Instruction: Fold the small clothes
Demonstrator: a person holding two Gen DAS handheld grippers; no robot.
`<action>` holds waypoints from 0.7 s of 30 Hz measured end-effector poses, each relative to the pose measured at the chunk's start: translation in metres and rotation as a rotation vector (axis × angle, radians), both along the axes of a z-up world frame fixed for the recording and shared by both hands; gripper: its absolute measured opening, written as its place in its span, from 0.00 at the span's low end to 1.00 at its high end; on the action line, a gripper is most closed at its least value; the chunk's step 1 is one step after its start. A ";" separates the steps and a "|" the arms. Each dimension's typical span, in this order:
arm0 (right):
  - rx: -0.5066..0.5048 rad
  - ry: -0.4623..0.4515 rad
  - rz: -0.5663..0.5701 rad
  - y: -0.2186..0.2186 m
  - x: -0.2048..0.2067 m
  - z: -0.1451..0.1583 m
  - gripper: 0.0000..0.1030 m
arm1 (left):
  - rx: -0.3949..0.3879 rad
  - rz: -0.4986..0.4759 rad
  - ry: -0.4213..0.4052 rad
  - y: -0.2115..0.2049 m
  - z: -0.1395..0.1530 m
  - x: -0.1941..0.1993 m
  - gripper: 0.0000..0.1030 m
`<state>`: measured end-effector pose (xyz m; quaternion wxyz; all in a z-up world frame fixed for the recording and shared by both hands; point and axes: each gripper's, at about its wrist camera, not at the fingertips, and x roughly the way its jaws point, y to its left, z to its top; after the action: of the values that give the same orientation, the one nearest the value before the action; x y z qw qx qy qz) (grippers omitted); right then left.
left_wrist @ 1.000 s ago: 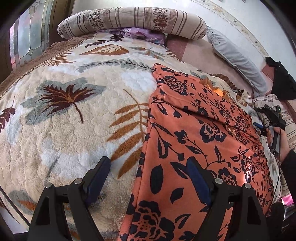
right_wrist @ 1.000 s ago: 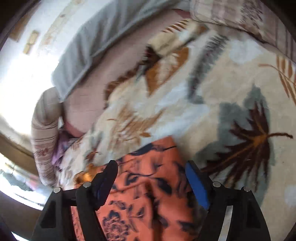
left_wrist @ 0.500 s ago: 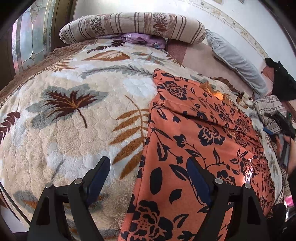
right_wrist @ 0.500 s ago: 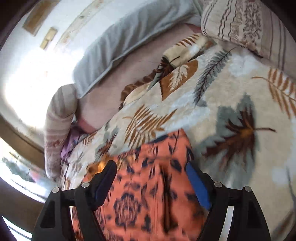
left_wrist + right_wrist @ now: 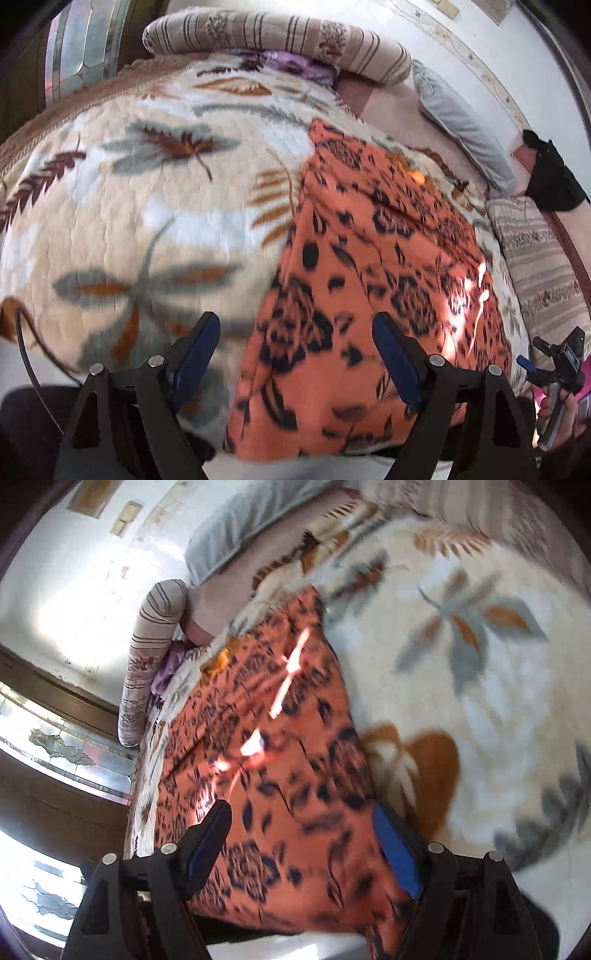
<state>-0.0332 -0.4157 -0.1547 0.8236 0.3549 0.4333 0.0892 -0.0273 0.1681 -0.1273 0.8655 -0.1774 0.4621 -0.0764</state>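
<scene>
Both views have pulled back; orange garment (image 5: 369, 266) below left tool (image 5: 295, 354).

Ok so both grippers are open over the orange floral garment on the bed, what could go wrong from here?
1. The orange garment lies flat on a plush blanket; the left hand-held gripper straddles its edge and might pinch blanket along with cloth.
2. Both views are motion-blurred, so the right hand-held gripper could close off the intended spot.
3. The garment's near end reaches the bed edge and may slide off.
</scene>
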 end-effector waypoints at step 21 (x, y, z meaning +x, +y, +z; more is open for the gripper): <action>0.000 0.119 0.130 0.011 -0.012 -0.040 0.78 | 0.049 -0.025 0.169 -0.011 -0.030 -0.021 0.82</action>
<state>-0.0452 -0.4049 -0.1945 0.7888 0.3308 0.5036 0.1213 -0.0485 0.1567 -0.1572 0.8265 -0.1562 0.5374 -0.0607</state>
